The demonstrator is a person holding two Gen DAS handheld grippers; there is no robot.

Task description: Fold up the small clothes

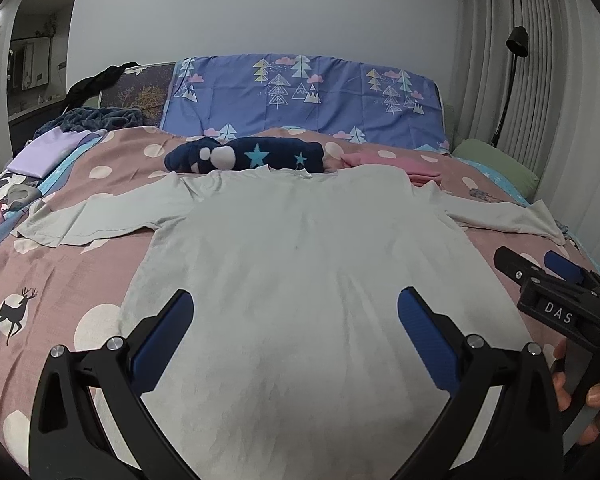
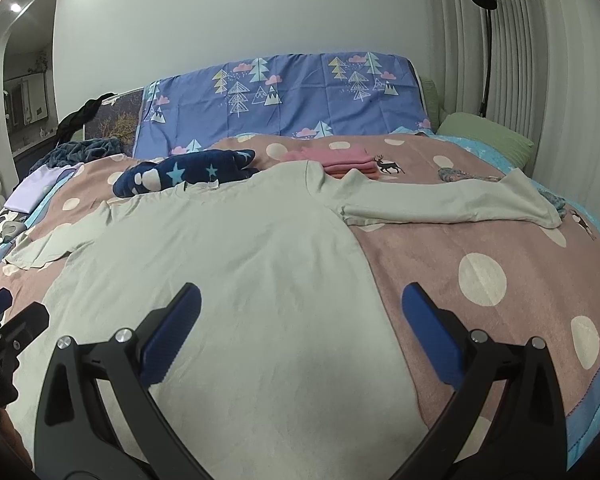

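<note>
A pale grey-green long-sleeved shirt (image 1: 300,264) lies spread flat on the bed, sleeves out to both sides; it also shows in the right wrist view (image 2: 228,264). My left gripper (image 1: 296,312) is open and empty, above the shirt's lower body. My right gripper (image 2: 302,306) is open and empty, over the shirt's right hem edge; it also shows at the right edge of the left wrist view (image 1: 540,268). The left gripper's tip shows at the left edge of the right wrist view (image 2: 4,312).
The bed has a pink dotted cover (image 2: 480,272). A dark blue star-patterned garment (image 1: 252,156) and a folded pink stack (image 2: 340,162) lie beyond the shirt's collar. A blue tree-print pillow (image 1: 300,92), a green pillow (image 2: 484,136) and a lilac folded cloth (image 1: 44,152) lie around.
</note>
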